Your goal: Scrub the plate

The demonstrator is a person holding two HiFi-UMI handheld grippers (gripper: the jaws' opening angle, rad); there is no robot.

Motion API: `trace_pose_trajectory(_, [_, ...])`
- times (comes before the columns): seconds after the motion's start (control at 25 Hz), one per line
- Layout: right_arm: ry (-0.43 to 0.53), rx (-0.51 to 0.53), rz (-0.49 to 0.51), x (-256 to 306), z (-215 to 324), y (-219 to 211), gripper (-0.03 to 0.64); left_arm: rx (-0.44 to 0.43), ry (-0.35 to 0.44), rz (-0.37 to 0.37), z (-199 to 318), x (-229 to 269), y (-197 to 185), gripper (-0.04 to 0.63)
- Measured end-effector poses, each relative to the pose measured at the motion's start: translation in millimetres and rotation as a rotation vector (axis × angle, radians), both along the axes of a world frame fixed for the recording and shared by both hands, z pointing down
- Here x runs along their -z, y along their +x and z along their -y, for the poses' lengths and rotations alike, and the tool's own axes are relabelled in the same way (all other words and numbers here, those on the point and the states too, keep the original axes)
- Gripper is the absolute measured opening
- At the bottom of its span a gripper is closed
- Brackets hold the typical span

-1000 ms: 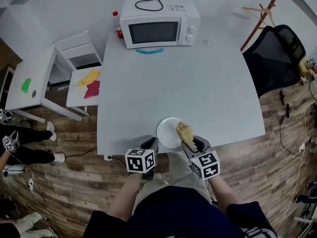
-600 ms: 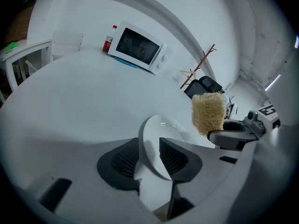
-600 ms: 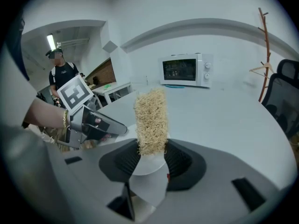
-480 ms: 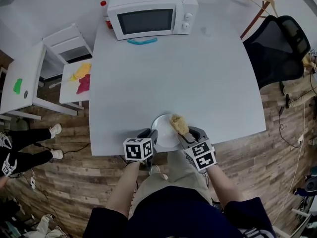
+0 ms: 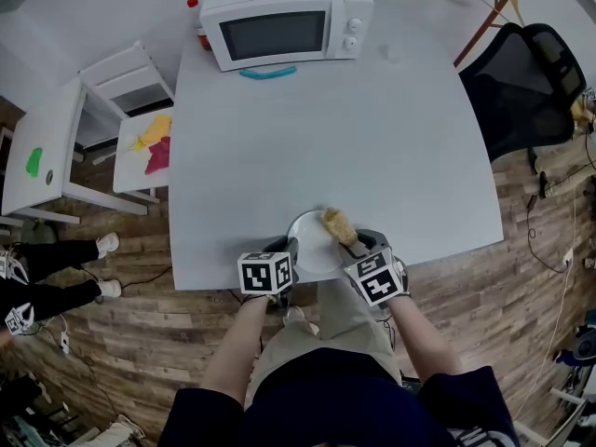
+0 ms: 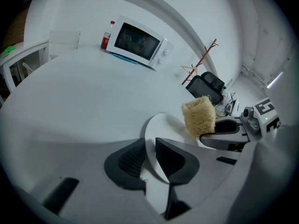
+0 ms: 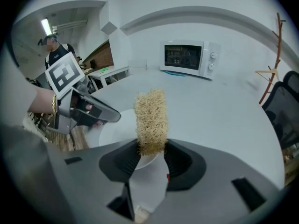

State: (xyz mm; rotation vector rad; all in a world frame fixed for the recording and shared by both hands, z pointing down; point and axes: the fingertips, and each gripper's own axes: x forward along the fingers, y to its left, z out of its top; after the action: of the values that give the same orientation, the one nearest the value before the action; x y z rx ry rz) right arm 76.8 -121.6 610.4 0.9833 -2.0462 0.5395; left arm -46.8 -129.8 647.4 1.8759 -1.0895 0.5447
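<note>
A white plate (image 5: 309,242) lies at the table's near edge. My left gripper (image 5: 286,250) reaches over its near left rim. In the left gripper view the plate's rim (image 6: 161,125) stands between the jaws of that gripper (image 6: 150,155), which are closing, with a thin gap still showing on the left side. My right gripper (image 5: 358,243) is shut on a yellow fibrous sponge (image 5: 337,225), which rests on the plate's far right part. In the right gripper view the sponge (image 7: 151,118) stands upright out of the jaws (image 7: 152,155) above the plate (image 7: 117,130).
A white microwave (image 5: 284,21) stands at the table's far edge, with a turquoise strip (image 5: 267,73) in front and a red bottle (image 5: 196,12) beside it. A black chair (image 5: 526,73) is at the right. At the left, a white side table holds yellow and red cloths (image 5: 154,147).
The sponge has slid from the plate's right middle up to its far right rim. Both grippers stay at the plate's near edge, and the head view has shifted slightly.
</note>
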Motion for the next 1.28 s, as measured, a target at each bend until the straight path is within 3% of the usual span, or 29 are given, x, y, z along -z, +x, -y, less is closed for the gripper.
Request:
trace_pose_trajectory(0.24, [0.007,0.064,-0.084,-6,-1,-3,0.161,0.005,0.003,0.005,1,1,-1,0.080])
trace_pose_trajectory(0.76, [-0.074,0.213,-0.030,-10,-68,-46,0.160,0.036,0.003,0.010,1,0,-4,0.078])
trace_pose_trajectory(1.04, [-0.068,0.197,0.009,-4,-70,-48,0.160,0.033,0.001,0.009,1,1,-4,0.078])
trace_pose_trajectory(1.28, [0.010,0.124,-0.052,5,-22,-18,0.160,0.021,0.004,0.008,0,1,0,0.078])
